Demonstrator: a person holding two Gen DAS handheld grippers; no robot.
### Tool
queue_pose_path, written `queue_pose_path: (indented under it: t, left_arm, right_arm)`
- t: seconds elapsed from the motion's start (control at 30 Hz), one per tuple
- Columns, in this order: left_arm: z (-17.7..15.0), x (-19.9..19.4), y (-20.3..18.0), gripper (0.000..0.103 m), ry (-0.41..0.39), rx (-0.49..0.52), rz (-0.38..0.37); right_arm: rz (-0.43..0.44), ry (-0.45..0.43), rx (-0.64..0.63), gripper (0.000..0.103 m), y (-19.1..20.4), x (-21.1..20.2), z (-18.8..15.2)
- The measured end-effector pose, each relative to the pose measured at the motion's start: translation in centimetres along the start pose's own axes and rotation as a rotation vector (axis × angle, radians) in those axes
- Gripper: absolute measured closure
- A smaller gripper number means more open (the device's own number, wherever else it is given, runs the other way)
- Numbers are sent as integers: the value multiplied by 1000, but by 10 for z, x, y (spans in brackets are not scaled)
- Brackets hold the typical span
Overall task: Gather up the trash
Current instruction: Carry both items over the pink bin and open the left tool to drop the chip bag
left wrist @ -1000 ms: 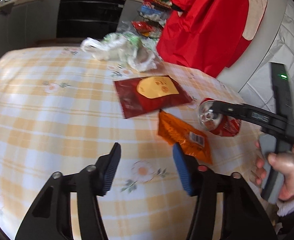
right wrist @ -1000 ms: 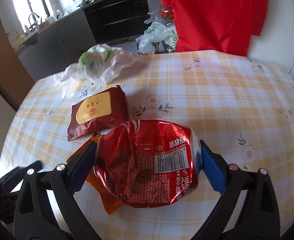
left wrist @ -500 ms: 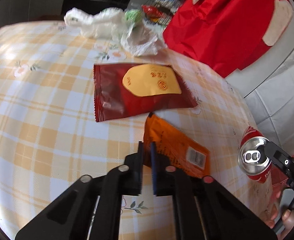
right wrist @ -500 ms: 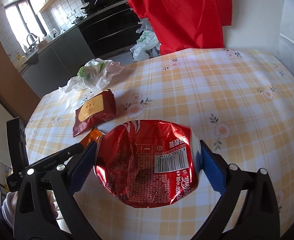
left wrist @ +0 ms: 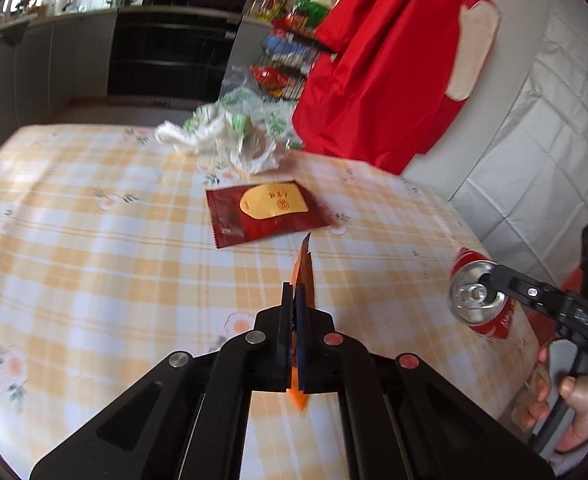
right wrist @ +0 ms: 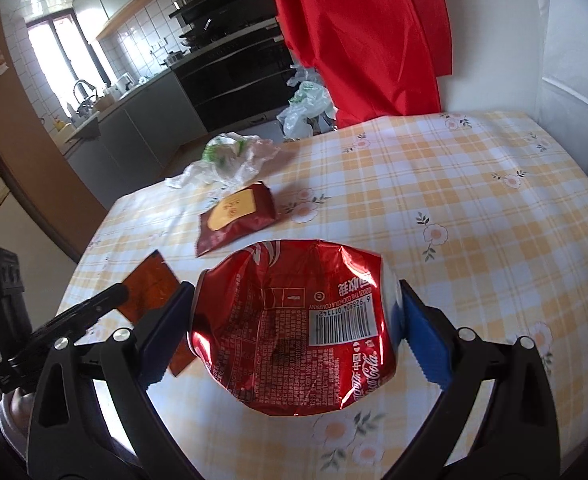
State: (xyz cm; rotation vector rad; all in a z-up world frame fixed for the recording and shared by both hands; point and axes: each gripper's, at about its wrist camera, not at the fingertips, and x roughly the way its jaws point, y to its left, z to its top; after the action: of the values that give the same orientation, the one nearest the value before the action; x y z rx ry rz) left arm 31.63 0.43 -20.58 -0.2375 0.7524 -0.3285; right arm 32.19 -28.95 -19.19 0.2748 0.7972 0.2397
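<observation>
The left gripper (left wrist: 296,312) was clamped fully shut on the edge of the orange wrapper (left wrist: 304,276), which was held clear of the table (left wrist: 94,264). The crushed can (right wrist: 294,328) was squeezed between the right gripper (right wrist: 294,332) pads. Pinched so thinly, the wrapper could be lost if swung; the dark red packet (left wrist: 262,212) and plastic bag (left wrist: 230,140) lay uncollected.

You are working in bright daylight from the tall kitchen window (right wrist: 52,46), which blows out white. Glare glints off the crumpled red aluminium can (right wrist: 294,332) and washes the yellow checked tablecloth (left wrist: 94,264). Fisheye bending curves the edges into dark corners; the crinkled white plastic bag (left wrist: 230,136) looks slightly smeared
</observation>
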Motion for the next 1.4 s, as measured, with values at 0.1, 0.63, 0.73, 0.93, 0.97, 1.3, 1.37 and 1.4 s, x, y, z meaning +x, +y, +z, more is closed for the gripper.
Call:
queue_pose_path:
  t: [0.1, 0.63, 0.73, 0.93, 0.97, 1.3, 1.37, 1.4]
  left_arm:
    - [-7, -34, -3, 102, -30, -1, -11]
    - [-96, -186, -37, 101, -36, 80, -55]
    - [-123, -195, -36, 101, -14, 34, -77]
    - [-165, -195, -37, 102, 41, 9, -75]
    - [-172, -193, -37, 101, 58, 2, -78]
    - [-184, -191, -32, 66, 64, -18, -58]
    - [-181, -196, -32, 55, 37, -3, -25]
    - [-180, -200, -32, 44, 16, 3, -3]
  right_arm:
    - [13, -25, 4, 8, 10, -24, -7]
    - [42, -99, -56, 8, 53, -132, -57]
    - [47, -96, -65, 8, 58, -143, -70]
    - [49, -71, -95, 8, 67, -151, -92]
    - [51, -65, -97, 8, 68, -151, -95]
    - [66, -6, -129, 8, 75, -147, -117]
    - [67, 5, -137, 8, 77, -146, -121]
    - [68, 11, -143, 8, 77, -146, -124]
